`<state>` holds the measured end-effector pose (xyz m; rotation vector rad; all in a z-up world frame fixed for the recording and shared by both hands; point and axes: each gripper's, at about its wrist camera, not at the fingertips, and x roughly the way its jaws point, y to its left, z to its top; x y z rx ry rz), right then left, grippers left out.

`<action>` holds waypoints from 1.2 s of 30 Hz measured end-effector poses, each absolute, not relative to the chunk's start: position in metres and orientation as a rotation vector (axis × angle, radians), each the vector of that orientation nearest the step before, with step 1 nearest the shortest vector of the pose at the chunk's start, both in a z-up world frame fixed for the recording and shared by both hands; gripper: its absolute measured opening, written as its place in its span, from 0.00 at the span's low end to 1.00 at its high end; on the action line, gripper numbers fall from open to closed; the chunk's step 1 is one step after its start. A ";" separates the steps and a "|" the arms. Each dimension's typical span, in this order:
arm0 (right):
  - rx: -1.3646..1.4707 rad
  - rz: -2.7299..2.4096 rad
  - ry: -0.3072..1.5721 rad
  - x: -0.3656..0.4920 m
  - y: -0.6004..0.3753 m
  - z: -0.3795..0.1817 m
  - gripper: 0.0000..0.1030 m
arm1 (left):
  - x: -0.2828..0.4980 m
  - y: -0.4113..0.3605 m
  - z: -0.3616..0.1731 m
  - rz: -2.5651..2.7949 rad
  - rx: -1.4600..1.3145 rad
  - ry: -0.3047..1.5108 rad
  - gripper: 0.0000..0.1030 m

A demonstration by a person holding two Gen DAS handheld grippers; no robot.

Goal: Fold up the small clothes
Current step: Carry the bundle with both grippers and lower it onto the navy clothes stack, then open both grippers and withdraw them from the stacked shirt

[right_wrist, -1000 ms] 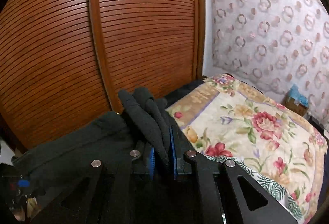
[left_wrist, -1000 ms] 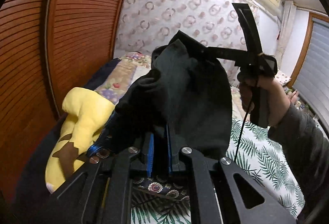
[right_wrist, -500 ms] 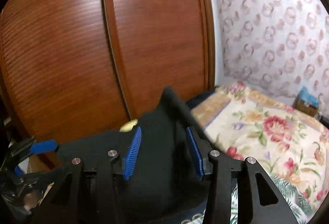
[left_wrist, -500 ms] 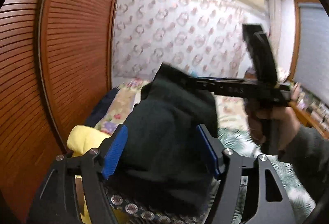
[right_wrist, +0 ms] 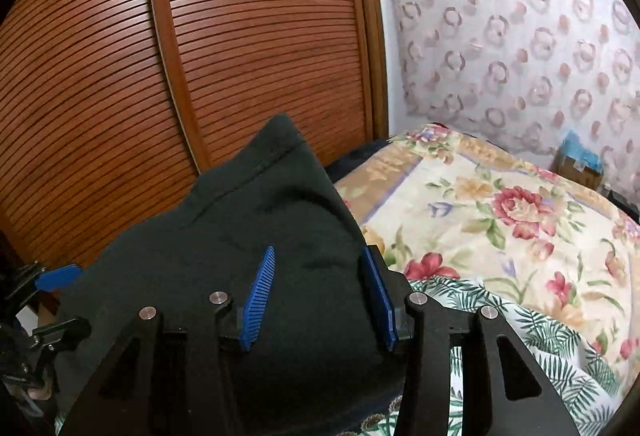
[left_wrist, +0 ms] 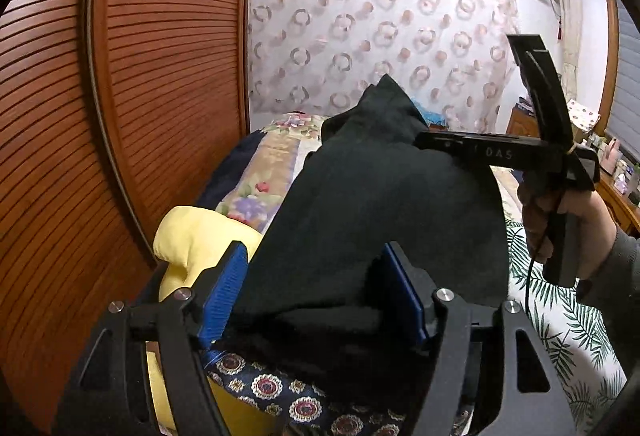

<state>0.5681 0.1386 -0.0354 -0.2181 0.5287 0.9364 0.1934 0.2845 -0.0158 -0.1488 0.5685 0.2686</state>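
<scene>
Your left gripper (left_wrist: 316, 292) stands with jaws wide apart, blue pads (left_wrist: 224, 292) clear of the dark garment (left_wrist: 360, 204) that lies between them; your right gripper (right_wrist: 318, 296) is likewise parted, its cloth unpinched. One garment shows, draped between both tools above the floral bedspread (right_wrist: 500, 212). White letters "DAS" (left_wrist: 498, 153) read on the right tool's side; anything before them is hidden. Your right hand (left_wrist: 560, 220) grips its handle. One yellow cushion (left_wrist: 192, 240) is partly covered; the garment's lower edge is cut off
</scene>
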 end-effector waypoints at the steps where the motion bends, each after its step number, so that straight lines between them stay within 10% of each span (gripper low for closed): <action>1: -0.217 0.929 0.525 0.559 0.137 -0.033 0.46 | 0.190 0.283 -0.014 0.269 -0.146 0.564 0.68; 12: -0.195 0.893 0.457 0.432 0.050 -0.006 0.46 | 0.159 0.247 0.009 0.205 -0.097 0.497 0.68; 24: -0.192 0.837 0.380 0.333 -0.017 0.017 0.47 | 0.118 0.189 0.042 0.122 -0.030 0.417 0.92; 36: -0.135 0.753 0.342 0.235 -0.083 0.011 0.74 | 0.089 0.133 0.051 0.012 0.009 0.425 0.92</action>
